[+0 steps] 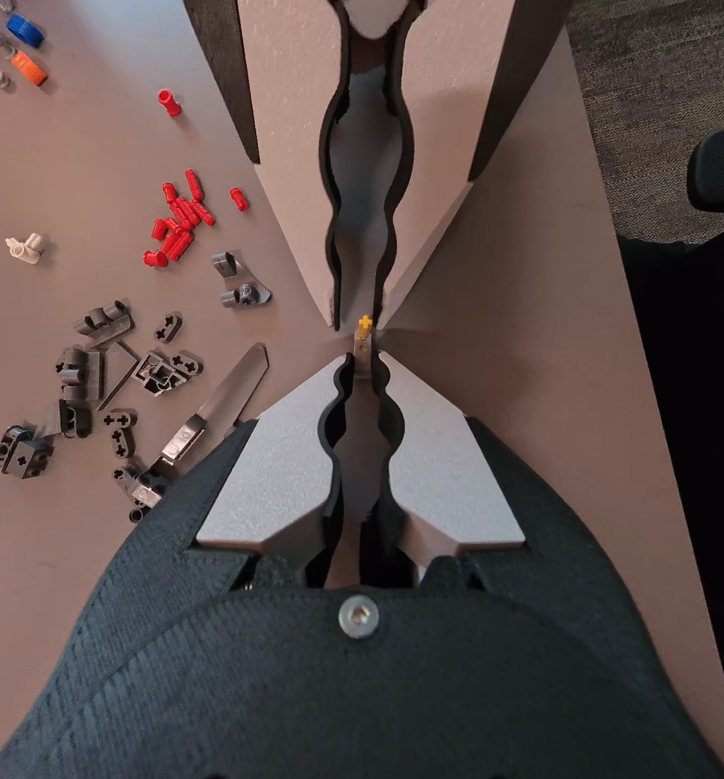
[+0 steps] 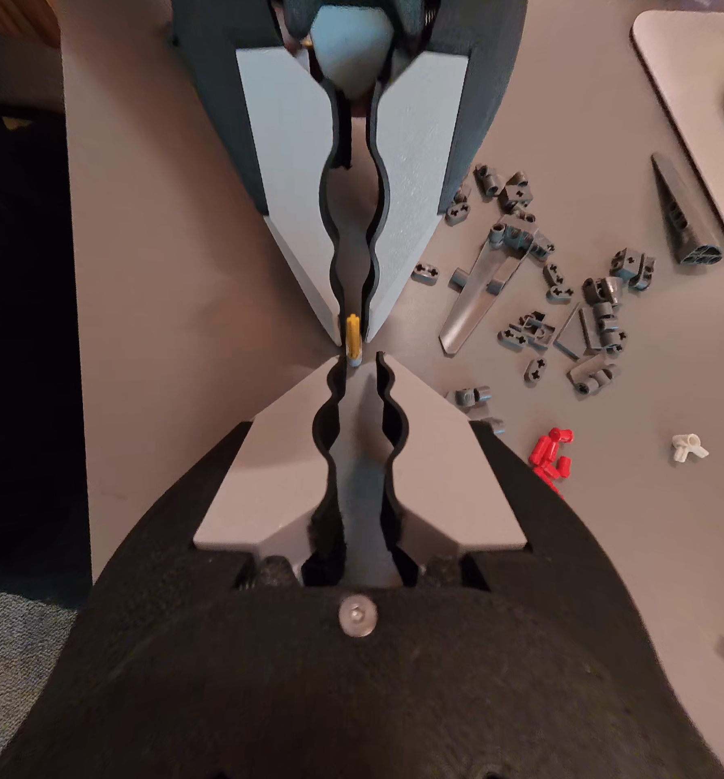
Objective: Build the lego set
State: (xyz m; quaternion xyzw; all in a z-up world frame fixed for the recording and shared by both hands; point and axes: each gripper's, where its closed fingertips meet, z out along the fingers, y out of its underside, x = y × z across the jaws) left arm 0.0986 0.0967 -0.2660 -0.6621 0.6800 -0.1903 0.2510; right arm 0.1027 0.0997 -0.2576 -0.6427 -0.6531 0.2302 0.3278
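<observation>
The left gripper (image 1: 362,358) has its jaws shut on a small grey piece (image 1: 361,352) with a yellow peg (image 1: 364,325) poking out at 12 o'clock. The right gripper (image 2: 358,358) faces it tip to tip, jaws a little open and holding nothing, likely so the peg can slip between them. Loose grey parts (image 2: 562,295) lie on the bench (image 2: 183,253).

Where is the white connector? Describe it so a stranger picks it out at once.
In the left wrist view, start at the heap of red pins on the brown table. Farther left, alone on bare tabletop, lies the white connector. It is the only white piece; its neighbours are red or dark grey.
</observation>
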